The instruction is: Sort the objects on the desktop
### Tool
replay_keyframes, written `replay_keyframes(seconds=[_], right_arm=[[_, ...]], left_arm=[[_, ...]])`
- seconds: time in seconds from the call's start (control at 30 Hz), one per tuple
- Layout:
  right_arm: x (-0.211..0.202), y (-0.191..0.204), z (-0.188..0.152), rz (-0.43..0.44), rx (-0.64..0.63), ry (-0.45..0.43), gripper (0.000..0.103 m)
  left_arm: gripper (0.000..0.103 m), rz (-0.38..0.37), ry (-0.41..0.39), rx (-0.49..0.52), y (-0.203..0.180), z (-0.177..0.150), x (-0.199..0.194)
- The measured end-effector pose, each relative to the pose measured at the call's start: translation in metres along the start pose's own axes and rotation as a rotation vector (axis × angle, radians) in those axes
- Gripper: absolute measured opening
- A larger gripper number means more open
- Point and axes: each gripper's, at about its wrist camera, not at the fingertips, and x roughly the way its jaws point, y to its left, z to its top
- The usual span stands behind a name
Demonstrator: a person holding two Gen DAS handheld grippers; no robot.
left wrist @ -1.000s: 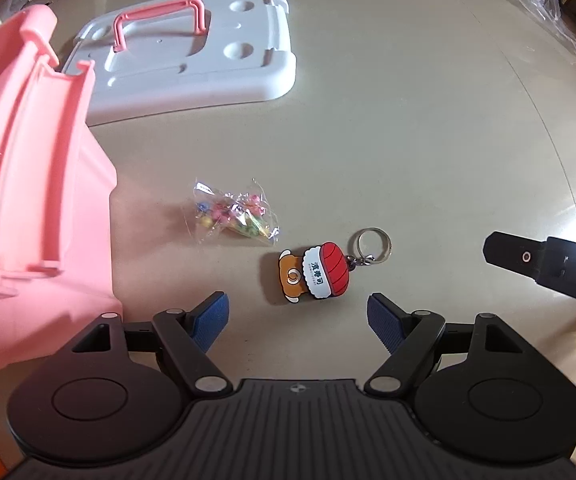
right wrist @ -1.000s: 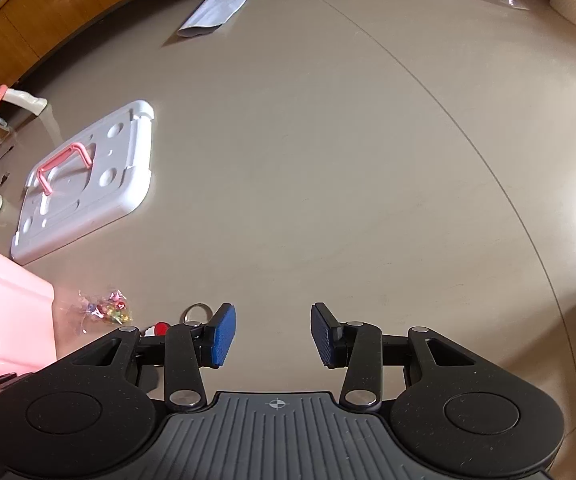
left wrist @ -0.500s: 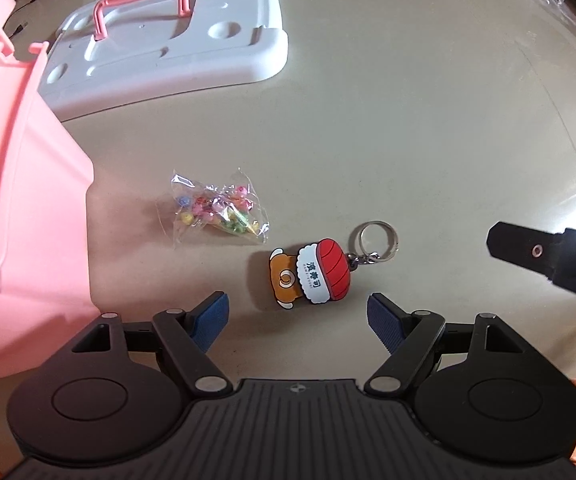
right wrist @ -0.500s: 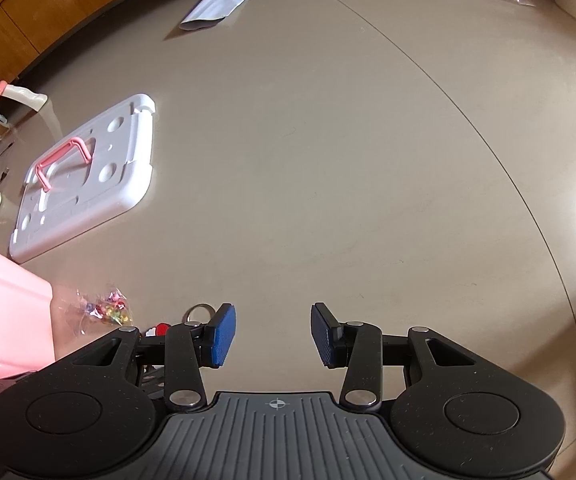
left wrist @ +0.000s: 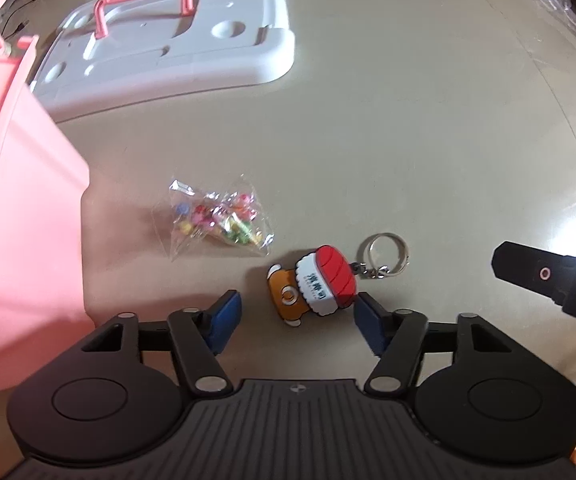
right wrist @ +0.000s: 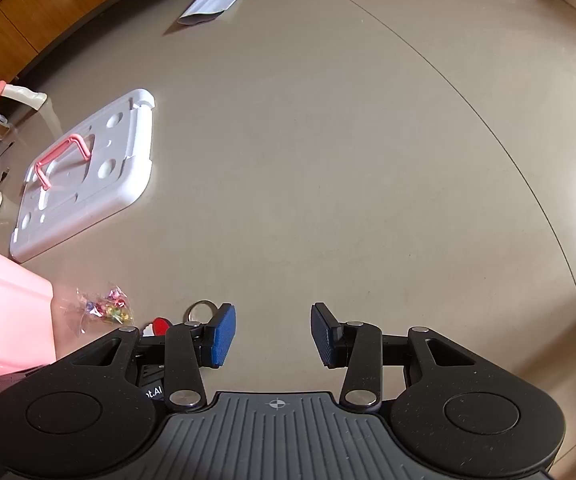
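While the left gripper (left wrist: 297,322) hangs low over the beige tabletop (left wrist: 408,140) with its blue pads spread wide, the sushi keychain (left wrist: 314,285) lies flat on the surface right in the gap between them. Its red-and-white end sits just beside the right-hand pad, whether touching it or not I cannot tell, and its orange end points toward the left-hand pad with bare table between. The metal ring (left wrist: 386,254) of the keychain reaches out past the fingertips, away from the camera. Just beyond the keychain, farther from the claw and a little toward the pink bin (left wrist: 20,216), lies a small clear bag of coloured beads (left wrist: 218,222), apart from the keychain and from the bin wall. The white lid (left wrist: 176,52) with its pink handle rests flat farther back.

The right gripper (right wrist: 273,334) hovers over bare tabletop off to the keychain's side, its pads apart with nothing between them. From its camera the ring and a red sliver of the keychain (right wrist: 160,325) peek out behind its left finger, the bead bag (right wrist: 106,308) and bin (right wrist: 8,320) further left.
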Motion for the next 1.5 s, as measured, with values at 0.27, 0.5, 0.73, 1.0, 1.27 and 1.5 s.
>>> replay_keyframes(seconds=[0.27,0.5,0.73,1.0,1.27,1.5], right_arm=[[-0.002,0.001,0.000,0.000,0.002,-0.003,0.039],[-0.012,0.007,0.001,-0.006,-0.010,-0.010,0.039],[-0.042,0.023,0.006,-0.011,-0.049,-0.052,0.039],[-0.075,0.042,0.006,-0.001,-0.082,-0.097,0.039],[-0.081,0.049,0.003,-0.009,-0.125,-0.103,0.039],[-0.050,0.014,0.005,-0.024,-0.022,-0.066,0.039]], left_arm=[[0.046,-0.012,-0.002,-0.018,0.002,-0.001,-0.006],[0.034,-0.015,-0.038,-0.037,0.004,0.002,-0.036],[0.018,-0.029,-0.106,-0.035,0.004,0.018,-0.090],[0.015,-0.064,-0.167,-0.088,0.017,0.012,-0.140],[0.060,-0.024,-0.127,-0.080,0.013,0.006,-0.116],[0.062,0.029,-0.061,-0.041,-0.012,0.017,-0.054]])
